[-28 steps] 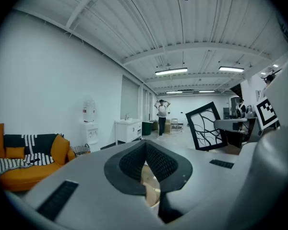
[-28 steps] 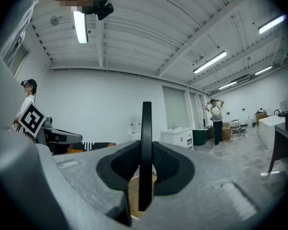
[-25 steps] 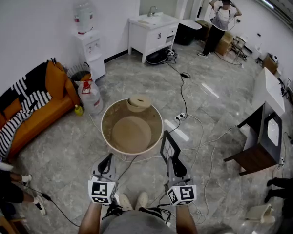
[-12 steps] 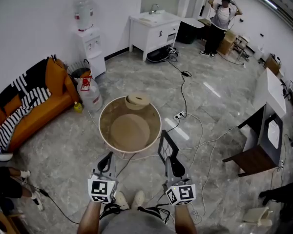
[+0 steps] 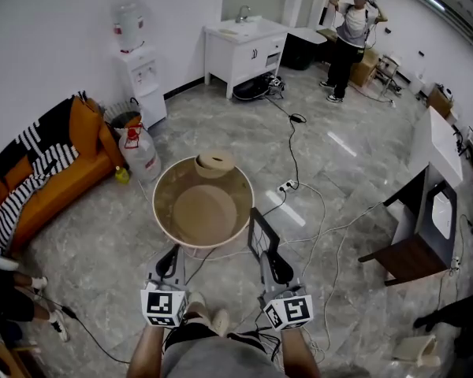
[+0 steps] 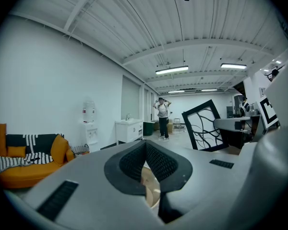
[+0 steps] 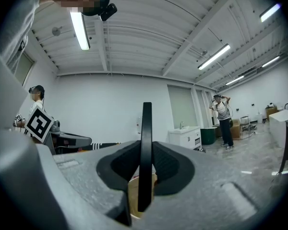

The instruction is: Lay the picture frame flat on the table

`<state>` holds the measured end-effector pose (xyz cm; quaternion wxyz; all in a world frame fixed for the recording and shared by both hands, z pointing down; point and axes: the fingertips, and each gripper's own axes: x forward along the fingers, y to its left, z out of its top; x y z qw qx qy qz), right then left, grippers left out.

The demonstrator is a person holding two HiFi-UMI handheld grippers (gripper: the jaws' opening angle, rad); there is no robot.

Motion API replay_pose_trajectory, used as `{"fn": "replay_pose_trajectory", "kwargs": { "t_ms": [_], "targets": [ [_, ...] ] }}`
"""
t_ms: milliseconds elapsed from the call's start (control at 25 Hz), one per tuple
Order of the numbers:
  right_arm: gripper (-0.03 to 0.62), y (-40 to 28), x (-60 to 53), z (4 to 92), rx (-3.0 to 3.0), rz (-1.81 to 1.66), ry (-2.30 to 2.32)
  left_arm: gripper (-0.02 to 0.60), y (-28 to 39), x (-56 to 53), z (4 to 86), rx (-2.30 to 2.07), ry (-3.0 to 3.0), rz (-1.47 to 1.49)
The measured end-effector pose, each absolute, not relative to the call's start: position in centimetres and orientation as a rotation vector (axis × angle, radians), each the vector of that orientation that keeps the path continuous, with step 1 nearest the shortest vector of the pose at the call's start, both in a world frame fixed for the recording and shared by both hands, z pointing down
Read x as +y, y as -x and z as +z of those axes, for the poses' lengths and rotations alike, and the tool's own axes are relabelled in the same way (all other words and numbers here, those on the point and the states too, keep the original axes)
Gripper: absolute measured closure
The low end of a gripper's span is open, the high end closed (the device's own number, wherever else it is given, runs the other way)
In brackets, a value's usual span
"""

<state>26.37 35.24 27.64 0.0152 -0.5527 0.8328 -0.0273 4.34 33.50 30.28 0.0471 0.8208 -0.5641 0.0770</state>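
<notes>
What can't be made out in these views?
- Face of the picture frame: the right gripper view shows it edge-on, clamped in the right gripper.
- Frame's lower corner: in the left gripper view it sits behind the right gripper's body.
- Legs of the round table: hidden under its top in the head view. The gripper views show only a sliver between the jaws.
- Tan object at the table's far rim: too small to identify.

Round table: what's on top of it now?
Only a round tan object at the far rim of the round table. The picture frame, held in the right tongs, hides part of the near rim.
</notes>
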Motion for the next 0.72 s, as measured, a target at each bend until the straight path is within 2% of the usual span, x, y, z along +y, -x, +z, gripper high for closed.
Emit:
{"fn": "replay_pose_trajectory", "kwargs": {
  "t_ms": [320,720],
  "targets": [
    [0.523,-27.1,30.1,29.0,2.6,-0.119,1.7,0.565,-5.7,28.0,31.2,-1.716,-2.508,0.257],
    [0.523,-26.0,16.2,29.5,2.647,-0.147,1.655,0.566,-5.1,14.3,32.5,-1.724,-2.476,0.254]
  ]
}}
